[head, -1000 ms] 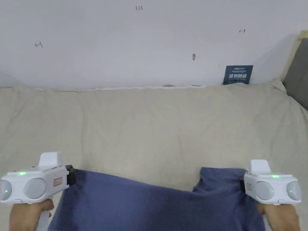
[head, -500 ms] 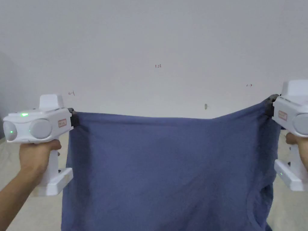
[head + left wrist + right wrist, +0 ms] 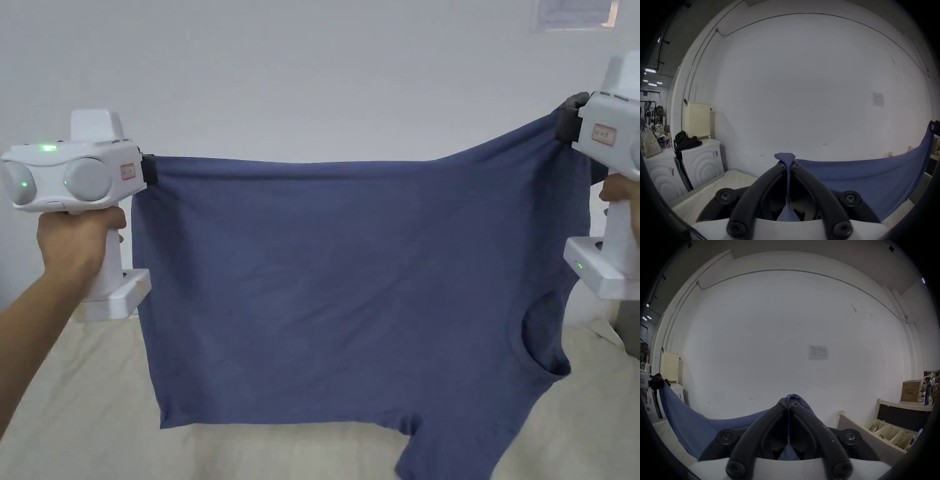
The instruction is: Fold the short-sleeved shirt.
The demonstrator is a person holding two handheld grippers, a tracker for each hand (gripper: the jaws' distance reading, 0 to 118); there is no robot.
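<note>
1. Shirt (image 3: 350, 287), blue and short-sleeved, hangs spread in the air between the two grippers; its upper edge runs taut from one to the other, and its lower edge dangles just above the cream-covered bed (image 3: 75, 400).
2. Left gripper (image 3: 149, 169) has its jaws pressed together on a corner of the cloth; in the left gripper view a small tuft of fabric pokes out past the tips (image 3: 786, 164).
3. Right gripper (image 3: 567, 119) likewise pinches the other end of that edge, held somewhat higher than the left; its own view shows cloth squeezed thin between the closed jaws (image 3: 788, 402).
4. Below the right gripper a sleeve (image 3: 544, 344) droops with its opening showing; beneath it a further flap of cloth trails lower still.
5. Fabric looks light, soft and limp; it sags wherever it is not pulled, so it should drape and crease easily rather than hold a shape.
6. Corners and hem ends seem the sound places to grip; a pinch in the middle would likely bunch it.
</note>
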